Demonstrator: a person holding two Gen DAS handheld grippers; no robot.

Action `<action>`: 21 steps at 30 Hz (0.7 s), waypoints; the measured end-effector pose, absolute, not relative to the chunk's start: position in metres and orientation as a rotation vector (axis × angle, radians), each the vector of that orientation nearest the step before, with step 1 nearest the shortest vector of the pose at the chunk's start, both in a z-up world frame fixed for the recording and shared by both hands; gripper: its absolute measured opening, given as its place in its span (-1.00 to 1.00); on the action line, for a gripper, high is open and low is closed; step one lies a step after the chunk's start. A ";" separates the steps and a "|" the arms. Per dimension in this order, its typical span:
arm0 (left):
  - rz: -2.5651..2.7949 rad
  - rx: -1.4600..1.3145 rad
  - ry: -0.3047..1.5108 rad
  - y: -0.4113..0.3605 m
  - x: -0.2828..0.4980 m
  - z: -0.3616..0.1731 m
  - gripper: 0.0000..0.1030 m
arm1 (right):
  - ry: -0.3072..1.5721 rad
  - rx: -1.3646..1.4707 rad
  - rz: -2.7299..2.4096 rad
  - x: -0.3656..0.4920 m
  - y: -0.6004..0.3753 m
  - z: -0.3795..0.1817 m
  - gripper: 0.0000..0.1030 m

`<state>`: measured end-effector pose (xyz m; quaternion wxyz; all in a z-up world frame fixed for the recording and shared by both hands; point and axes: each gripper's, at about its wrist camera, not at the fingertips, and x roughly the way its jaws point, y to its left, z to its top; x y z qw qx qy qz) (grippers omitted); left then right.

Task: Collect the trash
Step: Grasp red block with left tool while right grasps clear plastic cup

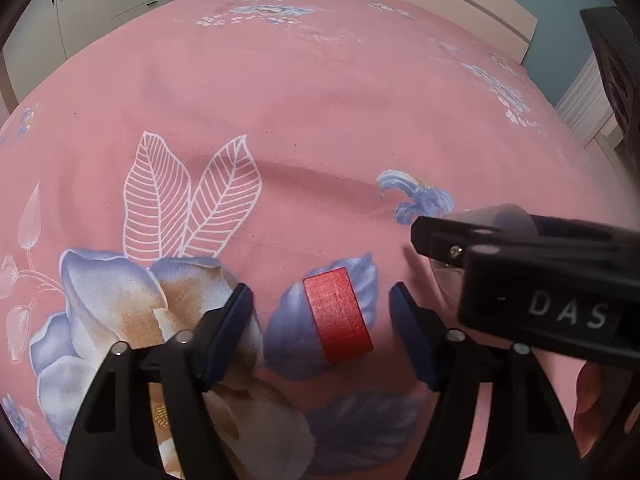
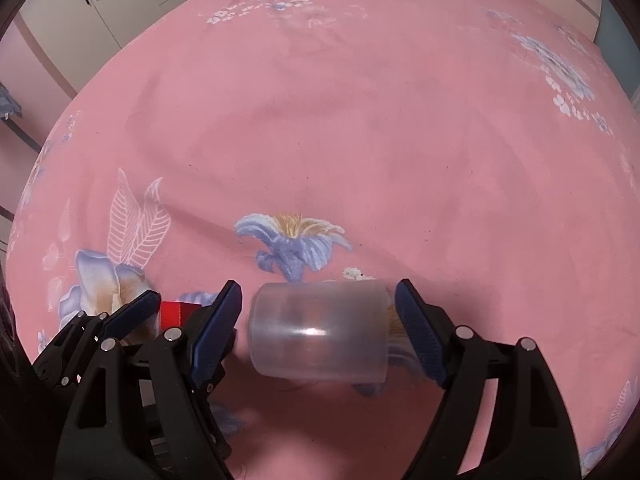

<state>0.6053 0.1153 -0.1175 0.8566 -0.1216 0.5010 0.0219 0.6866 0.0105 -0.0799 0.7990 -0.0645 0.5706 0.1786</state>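
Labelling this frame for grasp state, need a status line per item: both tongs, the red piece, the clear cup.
Left tongs: open, straddling the block, pads not touching it.
Right tongs: open around the cup, a gap on the left side; contact on the right unclear.
Red rectangular wooden block: lying flat on the pink floral bedsheet, not gripped.
Translucent plastic cup: on its side on the sheet, not lifted.

A pink bed with two things on it

The bed sheet is pink with blue flowers and white leaves. A red block and a see-through plastic cup, tipped on its side, lie on it.
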 end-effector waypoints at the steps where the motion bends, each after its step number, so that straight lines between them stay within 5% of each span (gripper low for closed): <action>1: 0.049 -0.253 1.052 0.115 0.606 -0.118 0.31 | 1.225 -0.137 0.380 0.687 0.010 -0.081 0.48; 4: 0.039 -0.237 1.061 0.112 0.608 -0.118 0.08 | 1.234 -0.136 0.371 0.687 0.008 -0.084 0.14; 9: -0.020 -0.207 1.072 0.105 0.609 -0.117 -0.57 | 1.229 -0.134 0.373 0.682 0.001 -0.084 0.07; 21: -0.062 -0.102 1.046 0.089 0.579 -0.085 -0.57 | 1.184 -0.126 0.363 0.646 -0.018 -0.046 0.06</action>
